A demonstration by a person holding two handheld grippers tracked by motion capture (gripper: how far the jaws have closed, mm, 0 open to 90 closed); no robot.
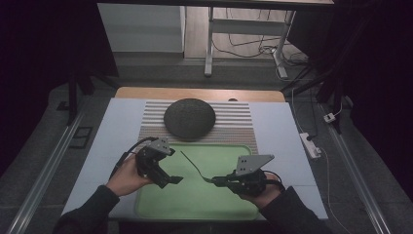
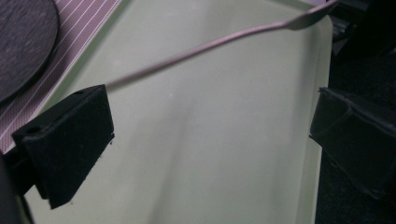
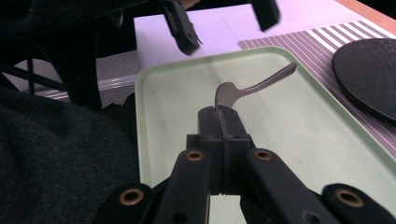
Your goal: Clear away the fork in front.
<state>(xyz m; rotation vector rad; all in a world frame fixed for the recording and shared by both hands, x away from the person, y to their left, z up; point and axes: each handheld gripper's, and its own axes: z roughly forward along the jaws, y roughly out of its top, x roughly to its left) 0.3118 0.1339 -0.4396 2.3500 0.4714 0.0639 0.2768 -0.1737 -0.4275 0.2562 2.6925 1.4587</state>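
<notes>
Pinching the head end of a thin, curved grey metal utensil (image 3: pixel 254 86), the right gripper (image 3: pixel 223 114) has its matt black jaws pressed together, the slim handle arching up and away from them over the smooth pale-green tray (image 3: pixel 154 121) below. Beyond the handle's tip, the left gripper (image 1: pixel 165 178) hangs with its blocky jaws spread wide and nothing between them. Farther out lie a ribbed striped mat (image 1: pixel 234 124) and a round, dark, coarse-textured disc (image 1: pixel 190 118).

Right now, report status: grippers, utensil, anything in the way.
Right gripper shut on utensil, held above green tray. Left gripper open, empty, beside utensil's free end. Dark round plate behind tray, clear of both.
</notes>
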